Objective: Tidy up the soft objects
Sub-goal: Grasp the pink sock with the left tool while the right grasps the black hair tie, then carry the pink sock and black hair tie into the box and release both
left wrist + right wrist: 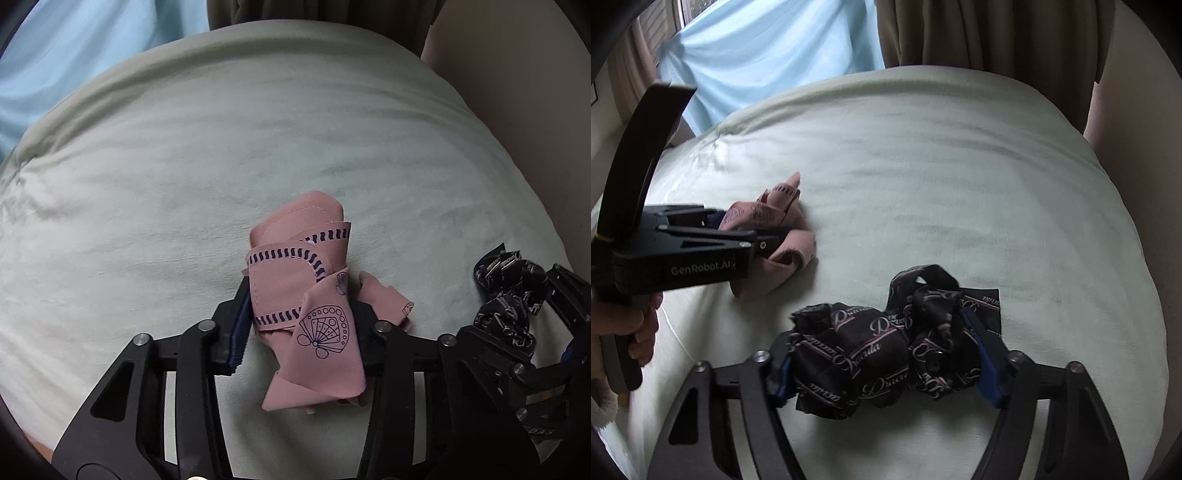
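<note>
A crumpled pink cloth [280, 288] with dark blue wavy trim and a fan print lies on the pale green bedspread [221, 166]. My left gripper [300, 295] is shut on it, with a pad pressing each side of the bundle. The right wrist view shows the same left gripper [764, 236] at the left, a fold of the pink cloth [764, 277] hanging below its fingers. A bunched black cloth [857, 354] with pink and white script fills the gap of my right gripper [879, 339], which is shut on it. That black cloth [509, 295] also shows at the right edge of the left wrist view.
The bedspread [923, 184] stretches wide and bare beyond both bundles. Light blue fabric [768, 44] hangs behind the bed's far left, a brown curtain [979, 33] behind the middle. A beige surface [535, 129] borders the right side. A person's hand [639, 325] holds the left gripper's handle.
</note>
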{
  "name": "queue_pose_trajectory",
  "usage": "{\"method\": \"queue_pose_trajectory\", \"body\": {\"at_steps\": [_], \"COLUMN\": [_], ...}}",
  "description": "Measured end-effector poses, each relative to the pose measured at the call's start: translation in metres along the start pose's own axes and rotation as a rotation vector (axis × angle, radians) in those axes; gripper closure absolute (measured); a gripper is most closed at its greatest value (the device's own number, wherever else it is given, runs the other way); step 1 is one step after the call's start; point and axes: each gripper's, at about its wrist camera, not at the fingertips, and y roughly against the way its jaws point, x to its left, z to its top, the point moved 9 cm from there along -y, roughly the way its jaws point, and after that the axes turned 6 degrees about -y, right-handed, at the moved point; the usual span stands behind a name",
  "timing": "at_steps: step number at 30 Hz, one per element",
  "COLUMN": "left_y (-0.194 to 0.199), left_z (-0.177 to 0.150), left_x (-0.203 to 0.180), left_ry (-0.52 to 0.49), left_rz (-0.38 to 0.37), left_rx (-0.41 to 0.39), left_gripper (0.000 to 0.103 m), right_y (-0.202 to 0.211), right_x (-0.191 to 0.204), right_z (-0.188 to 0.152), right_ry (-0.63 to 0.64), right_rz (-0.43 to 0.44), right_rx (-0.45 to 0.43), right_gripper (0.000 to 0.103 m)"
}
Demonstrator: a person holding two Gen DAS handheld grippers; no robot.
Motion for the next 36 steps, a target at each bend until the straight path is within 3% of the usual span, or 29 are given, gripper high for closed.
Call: {"method": "queue_pose_trajectory", "body": {"at_steps": [9,18,29,36], "left_y": [0.031,0.098,0.229,0.334], "left_z": [0.003,0.012,0.008,-0.010], "left_x": [-0.007,-0.015,-0.006,0.028], "left_ry": [0.001,0.022,0.072,0.120], "left_rz": [-0.006,-0.019,-0.011,0.032], "left_rx": [-0.026,-0.088,-0.180,-0.225], "left_gripper": [0.070,0.070,0.070,0.070], "right_y": [0.013,0.059,0.148,0.234], "right_x": [-0.001,0.002,0.033,0.088], "right_z": [0.004,0.015,0.034,0.057], "right_ry": [-0.059,-0.074,-0.071,-0.044], "right_rz": [0.024,0.023,0.025,0.041], "right_rx": [-0.026,-0.073,-0.150,-0.193], "right_gripper": [0.052,0.061,0.062,0.062]}}
